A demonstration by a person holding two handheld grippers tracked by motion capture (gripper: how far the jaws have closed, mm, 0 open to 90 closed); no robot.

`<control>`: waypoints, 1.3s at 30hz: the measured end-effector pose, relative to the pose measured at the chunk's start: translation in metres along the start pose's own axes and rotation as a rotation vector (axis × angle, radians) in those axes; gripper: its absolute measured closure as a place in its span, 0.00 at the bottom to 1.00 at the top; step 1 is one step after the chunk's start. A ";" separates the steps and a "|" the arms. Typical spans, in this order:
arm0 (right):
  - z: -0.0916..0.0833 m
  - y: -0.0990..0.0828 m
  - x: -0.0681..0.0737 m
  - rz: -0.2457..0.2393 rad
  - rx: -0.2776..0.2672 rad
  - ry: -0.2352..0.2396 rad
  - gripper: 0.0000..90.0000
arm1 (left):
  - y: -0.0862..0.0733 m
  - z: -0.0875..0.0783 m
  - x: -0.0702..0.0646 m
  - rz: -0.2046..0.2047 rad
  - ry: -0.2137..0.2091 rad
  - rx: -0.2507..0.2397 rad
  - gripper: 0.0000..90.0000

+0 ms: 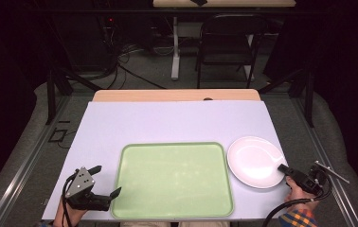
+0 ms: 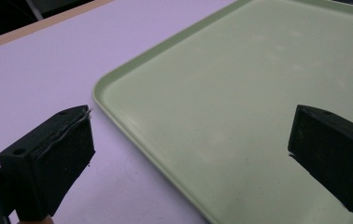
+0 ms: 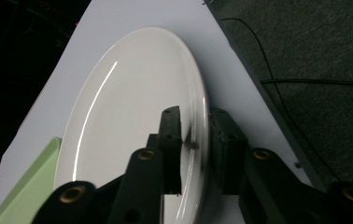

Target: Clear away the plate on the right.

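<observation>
A white plate [image 1: 254, 161] lies on the table to the right of a pale green tray [image 1: 173, 178]. My right gripper [image 1: 286, 170] is at the plate's near right edge, and in the right gripper view its jaws are shut on the rim of the plate [image 3: 132, 107], one jaw above it and one below. My left gripper [image 1: 105, 182] rests at the tray's near left corner with its jaws wide apart. In the left gripper view one jaw stands over the bare table and the other over the tray [image 2: 240, 93], nothing between them.
The table [image 1: 167, 120] has a light lavender top with a wooden strip at the far edge. Beyond it stand a black folding chair [image 1: 227, 42] and a table leg on a grey carpet. A metal rail [image 1: 331, 171] runs just right of my right hand.
</observation>
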State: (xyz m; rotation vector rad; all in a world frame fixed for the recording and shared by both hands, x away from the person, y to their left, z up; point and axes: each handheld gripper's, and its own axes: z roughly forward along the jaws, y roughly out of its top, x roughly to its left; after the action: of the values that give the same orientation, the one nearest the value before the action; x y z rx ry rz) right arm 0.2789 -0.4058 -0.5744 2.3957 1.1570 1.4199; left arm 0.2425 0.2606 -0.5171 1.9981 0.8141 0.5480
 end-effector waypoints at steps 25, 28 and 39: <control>-0.015 0.005 0.018 -0.034 -0.064 0.064 0.96 | 0.000 -0.001 0.000 0.007 0.000 -0.006 0.01; -0.017 0.005 0.021 -0.055 -0.071 0.073 0.97 | 0.000 -0.001 0.000 0.006 0.001 -0.004 0.01; -0.024 0.006 0.038 -0.184 -0.099 0.062 0.97 | -0.001 -0.002 0.000 0.010 0.001 -0.002 0.01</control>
State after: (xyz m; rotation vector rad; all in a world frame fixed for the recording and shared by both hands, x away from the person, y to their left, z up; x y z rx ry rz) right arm 0.2735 -0.3907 -0.5323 2.1332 1.2535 1.4643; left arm 0.2415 0.2621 -0.5168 2.0014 0.8046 0.5546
